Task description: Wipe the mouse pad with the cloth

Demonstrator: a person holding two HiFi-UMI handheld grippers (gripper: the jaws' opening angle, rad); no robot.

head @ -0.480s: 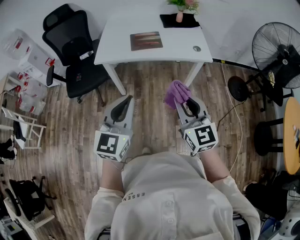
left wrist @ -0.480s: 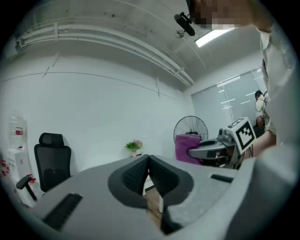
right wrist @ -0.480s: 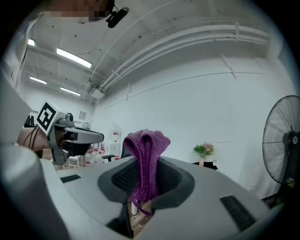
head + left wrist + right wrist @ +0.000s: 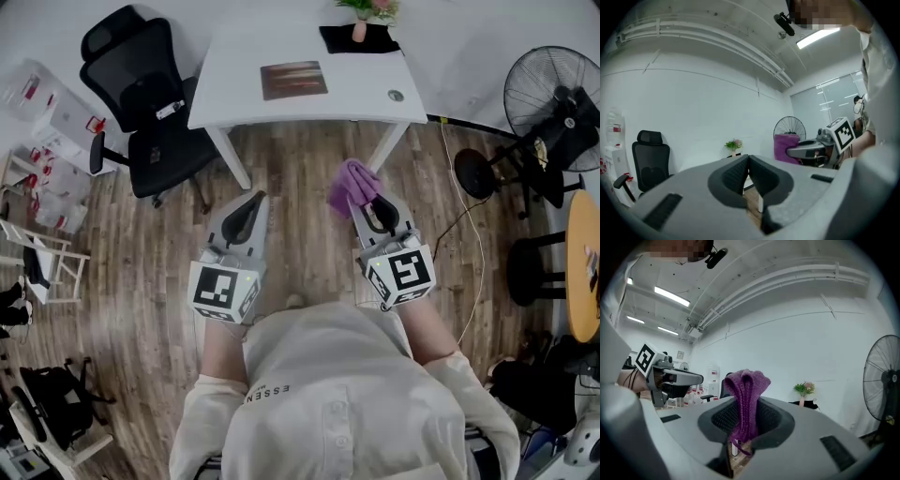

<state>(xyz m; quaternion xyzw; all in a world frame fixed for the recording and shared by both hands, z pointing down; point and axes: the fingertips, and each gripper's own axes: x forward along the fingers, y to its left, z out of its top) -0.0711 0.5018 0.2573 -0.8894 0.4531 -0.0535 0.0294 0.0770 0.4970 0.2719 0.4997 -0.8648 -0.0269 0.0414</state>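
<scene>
Purple cloth (image 4: 352, 182) is standing pinched in the right gripper (image 4: 371, 202), left gripper (image 4: 254, 200) jaws meeting empty, both hovering over wood floor (image 4: 300, 178) before a white desk (image 4: 361, 86).

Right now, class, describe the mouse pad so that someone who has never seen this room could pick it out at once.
Look at the white rectangular table at the top of the head view. Near its middle lies a flat rectangular mouse pad, brown with streaks. Its neighbours are a black mat under a small pink vase and a round disc; it alone is brown.
</scene>
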